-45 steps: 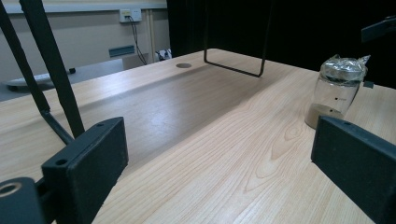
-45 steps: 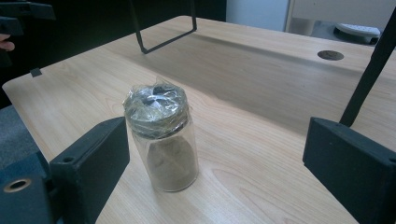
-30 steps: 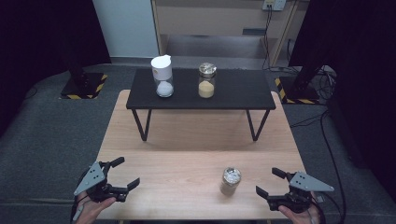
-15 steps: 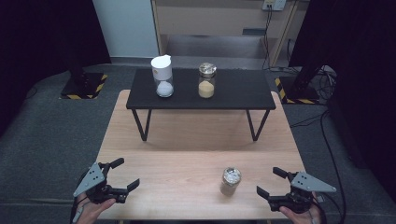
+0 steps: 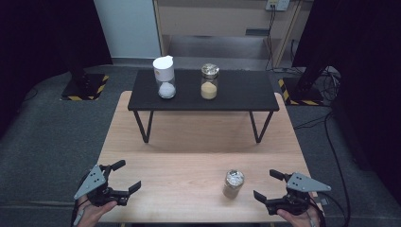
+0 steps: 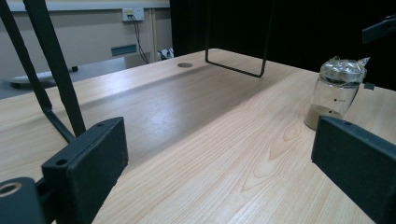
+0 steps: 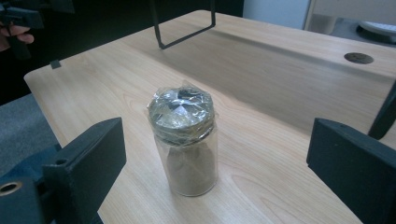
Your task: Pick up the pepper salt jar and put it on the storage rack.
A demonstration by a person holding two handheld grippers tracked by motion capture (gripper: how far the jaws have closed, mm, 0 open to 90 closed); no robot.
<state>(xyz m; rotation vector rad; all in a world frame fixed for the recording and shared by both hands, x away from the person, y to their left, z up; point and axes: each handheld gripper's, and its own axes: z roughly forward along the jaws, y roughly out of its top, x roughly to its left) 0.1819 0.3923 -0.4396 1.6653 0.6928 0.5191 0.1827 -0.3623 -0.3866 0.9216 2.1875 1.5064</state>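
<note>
Glass jar [image 5: 233, 183], crinkled foil lid, wooden table [image 5: 189, 137].

Jar [image 5: 233, 183] on table [image 5: 189, 142] near front edge — shelf [image 5: 246, 92] behind, two jars [image 5: 209, 82] on it.

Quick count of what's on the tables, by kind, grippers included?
Jars: 3, a foil-topped jar on the wooden table, a white-capped jar and a yellow-filled jar on the black shelf
Grippers: 2, left gripper, right gripper, both open
Tables: 2
Total: 7
</note>
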